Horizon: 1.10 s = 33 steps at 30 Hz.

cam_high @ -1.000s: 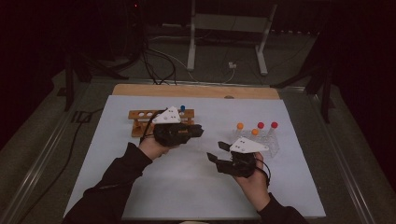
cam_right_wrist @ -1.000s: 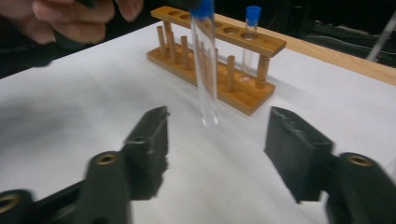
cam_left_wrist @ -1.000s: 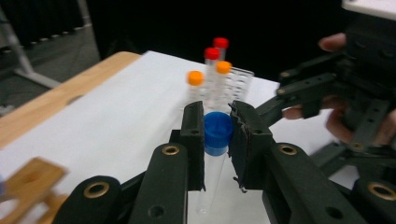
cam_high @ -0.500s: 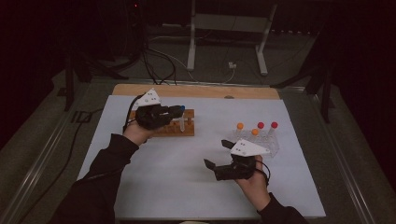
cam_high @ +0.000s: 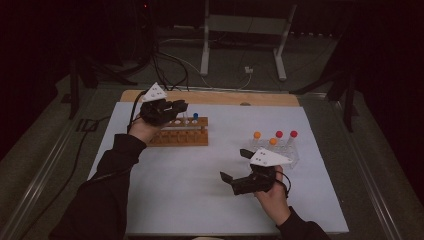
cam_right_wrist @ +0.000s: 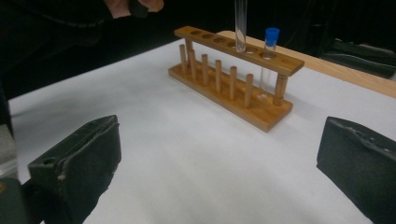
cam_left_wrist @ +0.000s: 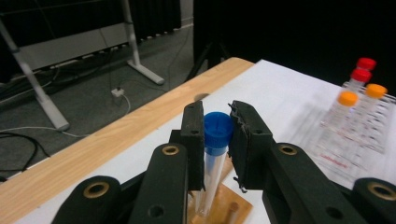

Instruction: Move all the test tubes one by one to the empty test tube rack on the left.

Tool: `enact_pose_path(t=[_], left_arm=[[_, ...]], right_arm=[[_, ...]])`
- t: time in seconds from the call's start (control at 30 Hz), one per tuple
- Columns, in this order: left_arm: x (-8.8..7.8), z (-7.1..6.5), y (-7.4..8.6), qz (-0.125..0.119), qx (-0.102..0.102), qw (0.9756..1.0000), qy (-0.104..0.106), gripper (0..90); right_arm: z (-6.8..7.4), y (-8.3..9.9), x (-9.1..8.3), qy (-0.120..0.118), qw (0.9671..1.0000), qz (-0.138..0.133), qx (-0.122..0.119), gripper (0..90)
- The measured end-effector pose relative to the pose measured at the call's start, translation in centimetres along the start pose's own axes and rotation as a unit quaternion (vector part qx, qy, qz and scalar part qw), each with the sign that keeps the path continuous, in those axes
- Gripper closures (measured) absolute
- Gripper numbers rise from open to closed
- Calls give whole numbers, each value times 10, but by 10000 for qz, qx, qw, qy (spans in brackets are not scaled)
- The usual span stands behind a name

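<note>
Since the earlier frame the left gripper (cam_high: 181,106) has travelled away from the middle of the desk (cam_high: 190,200) toward its far left part. It now hangs over the wooden rack (cam_high: 182,137), which stands near the far edge. The jaws of the right gripper (cam_high: 234,164) have just been opening and stand wide apart with nothing between them. This gripper rests low over the right half of the desk, toward the near edge, just in front of the clear plastic rack (cam_high: 292,152) with its orange and red capped tubes.

The left gripper is closed on a blue-capped tube (cam_left_wrist: 215,154), with the pads pressing its upper part just under the cap. The tube hangs upright, and in the right gripper view its rounded lower end is at a hole in the top board of the wooden rack. It is just beside a second blue-capped tube (cam_right_wrist: 270,51) standing in the end hole.

I judge the held tube to be light, stiff and smooth, and probably brittle, so it can slip or crack under a hard squeeze. The place below the cap seems the good one to hold, because the cap's rim stops it from sliding down. It should stay vertical, so that the tip does not strike the board.
</note>
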<state>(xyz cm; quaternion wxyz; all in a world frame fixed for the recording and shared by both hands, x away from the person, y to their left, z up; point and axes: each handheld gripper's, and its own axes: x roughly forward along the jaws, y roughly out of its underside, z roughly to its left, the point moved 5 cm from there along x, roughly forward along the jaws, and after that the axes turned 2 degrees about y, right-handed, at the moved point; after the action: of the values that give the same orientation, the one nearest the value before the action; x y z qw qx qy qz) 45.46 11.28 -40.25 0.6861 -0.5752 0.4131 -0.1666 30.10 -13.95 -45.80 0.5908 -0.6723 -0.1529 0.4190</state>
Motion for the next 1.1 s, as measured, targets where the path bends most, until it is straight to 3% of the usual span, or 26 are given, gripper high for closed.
enact_pose_path(t=[0.23,0.6,0.97,1.1], left_arm=[[10,9,4,-25,-60,9998,-168,771],[28,12,28,54,-350,9993,-135,771],[40,13,51,230,-478,9985,-152,771],[43,13,58,332,-427,9984,-176,770]], right_arm=[[-1,1,0,-40,10000,20,12,0],[-2,2,-2,-24,10000,17,-1,0],[-2,2,-3,-32,10000,2,-27,0],[-2,2,-3,-38,10000,-2,-22,0]])
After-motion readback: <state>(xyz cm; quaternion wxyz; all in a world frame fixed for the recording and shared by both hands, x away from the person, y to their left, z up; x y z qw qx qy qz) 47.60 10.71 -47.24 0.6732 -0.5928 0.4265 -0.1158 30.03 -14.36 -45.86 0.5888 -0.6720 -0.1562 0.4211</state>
